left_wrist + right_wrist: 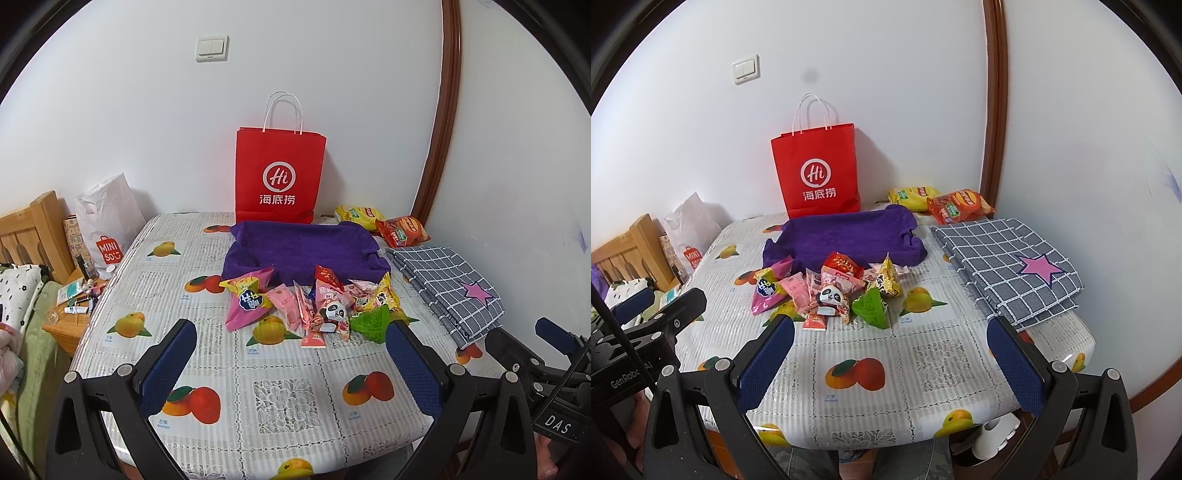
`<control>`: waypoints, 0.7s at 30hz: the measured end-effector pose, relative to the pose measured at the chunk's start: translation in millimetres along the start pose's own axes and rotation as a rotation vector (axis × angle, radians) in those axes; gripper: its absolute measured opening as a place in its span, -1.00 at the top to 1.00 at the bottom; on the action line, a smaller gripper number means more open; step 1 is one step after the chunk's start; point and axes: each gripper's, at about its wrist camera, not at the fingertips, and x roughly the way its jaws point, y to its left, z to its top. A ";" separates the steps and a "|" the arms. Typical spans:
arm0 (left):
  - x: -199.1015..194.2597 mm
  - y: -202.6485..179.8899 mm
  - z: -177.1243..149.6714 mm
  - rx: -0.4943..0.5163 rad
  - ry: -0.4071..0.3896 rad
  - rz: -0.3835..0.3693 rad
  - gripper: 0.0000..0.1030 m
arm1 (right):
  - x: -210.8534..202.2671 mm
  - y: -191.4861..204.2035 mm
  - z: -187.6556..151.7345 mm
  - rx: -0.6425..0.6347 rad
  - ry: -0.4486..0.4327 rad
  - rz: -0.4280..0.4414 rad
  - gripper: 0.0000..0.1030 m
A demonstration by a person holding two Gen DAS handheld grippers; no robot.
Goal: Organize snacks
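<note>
Snacks point(314, 306) overlapping, labels unreadable

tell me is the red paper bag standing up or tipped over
Standing up. The red paper bag sits on its base at the back of the table, against the wall, with its white handles pointing up.

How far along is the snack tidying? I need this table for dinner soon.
Barely begun. Done: nothing visible; the purple fabric tray holds no snacks. In hand: nothing; the left gripper and right gripper are both open, short of the pile. Left: the whole heap of small snack packets in front of the tray, plus the yellow chip bag and red chip bag near the wall.
</note>
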 end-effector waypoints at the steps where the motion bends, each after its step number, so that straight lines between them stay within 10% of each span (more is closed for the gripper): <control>1: -0.2 0.1 0.2 0.000 0.000 0.000 -0.99 | 0.0 0.1 0.1 0.000 0.001 0.000 -0.99; 21: 1.6 -4.5 1.9 0.005 0.002 -0.004 -0.99 | -0.9 0.3 1.0 0.012 -0.002 0.016 -0.99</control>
